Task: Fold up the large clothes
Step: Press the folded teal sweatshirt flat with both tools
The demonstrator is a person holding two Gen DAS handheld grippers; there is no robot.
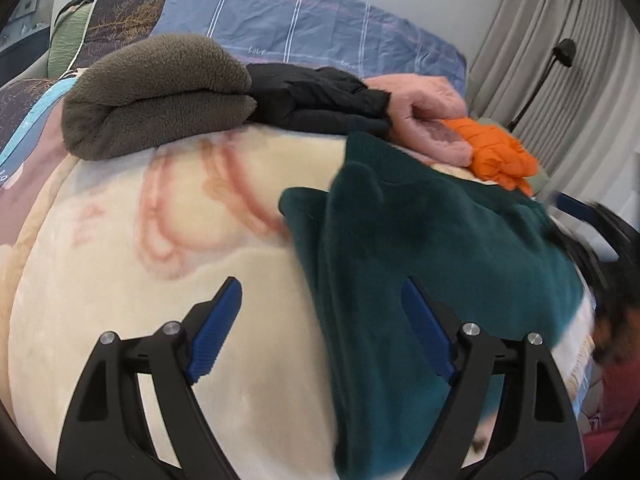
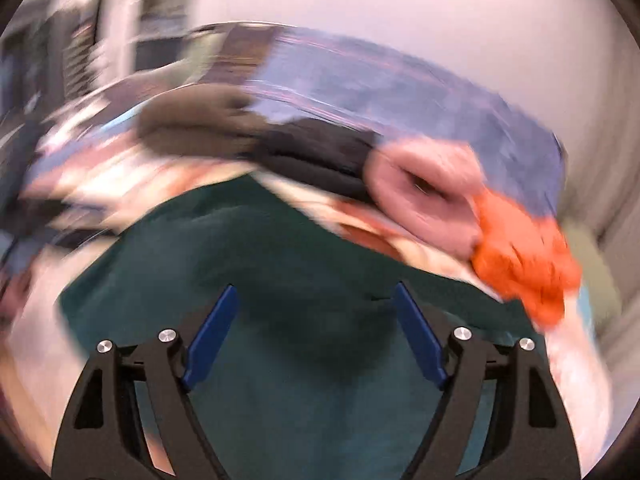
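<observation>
Both grippers, left (image 1: 320,328) and right (image 2: 312,336), gape empty above the green garment (image 1: 420,240); a blurred, apparently swinging right one may rumple it.

Right wrist view: motion blur throughout. Folded pile at back reads only as colour patches: brown (image 2: 192,120), black (image 2: 316,152), pink (image 2: 424,192), orange (image 2: 524,256); edges and folds unresolved. Room at upper left is streaks; nothing identifiable.

Green garment (image 2: 304,320): lower part cut by frame bottom, seams not visible.

Left wrist view: green garment (image 1: 420,248) blurred along its left edge and cut by the bottom edge. Dark smear at right edge (image 1: 608,264), cannot tell what it is. Blanket (image 1: 120,280) pattern soft.
</observation>
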